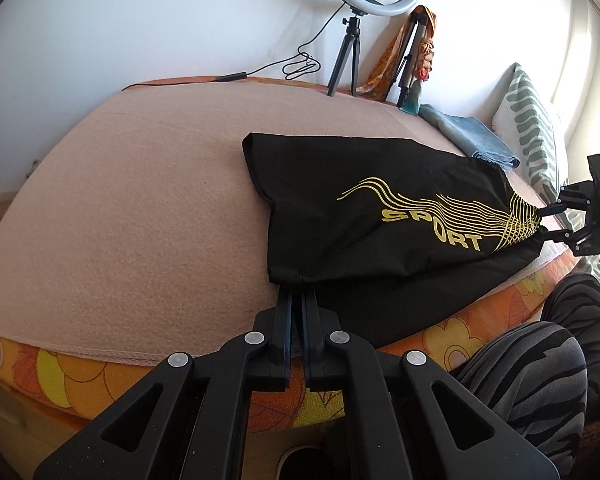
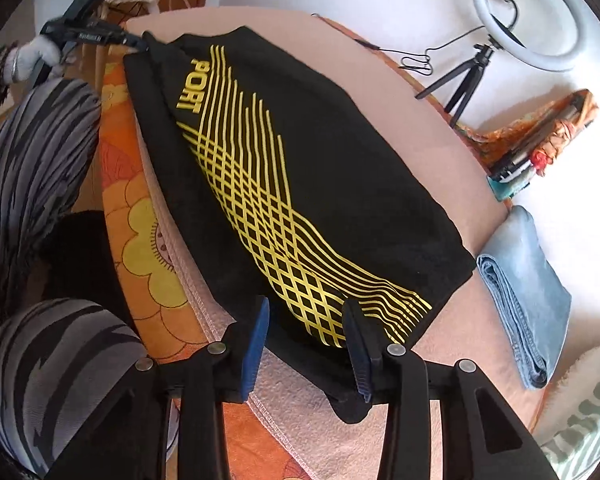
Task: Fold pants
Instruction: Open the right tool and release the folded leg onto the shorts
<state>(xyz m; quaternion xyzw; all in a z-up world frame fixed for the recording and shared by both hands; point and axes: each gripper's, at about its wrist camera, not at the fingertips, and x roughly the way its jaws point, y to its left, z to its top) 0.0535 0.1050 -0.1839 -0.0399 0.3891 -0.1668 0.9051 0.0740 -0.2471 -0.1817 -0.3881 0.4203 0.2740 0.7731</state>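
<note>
Black pants [image 1: 340,184] with yellow "SPORT" print lie folded on the pink blanket [image 1: 120,200], near the bed's front edge. My left gripper [image 1: 298,292] is shut on the pants' near corner hem. In the right wrist view the pants [image 2: 320,168] stretch away from me. My right gripper [image 2: 306,312] is open, its blue-padded fingers [image 2: 256,340] straddling the pants' near end, not closed on it. The right gripper also shows in the left wrist view [image 1: 550,222] at the pants' far right end. The left gripper shows in the right wrist view [image 2: 140,42] on the far corner.
Folded blue jeans [image 2: 528,292] lie on the bed beside the pants. A ring light on a tripod [image 1: 352,40] and a second tripod stand at the wall. A patterned pillow [image 1: 536,128] is at the right. My striped legs [image 1: 540,360] are by the orange floral bed edge.
</note>
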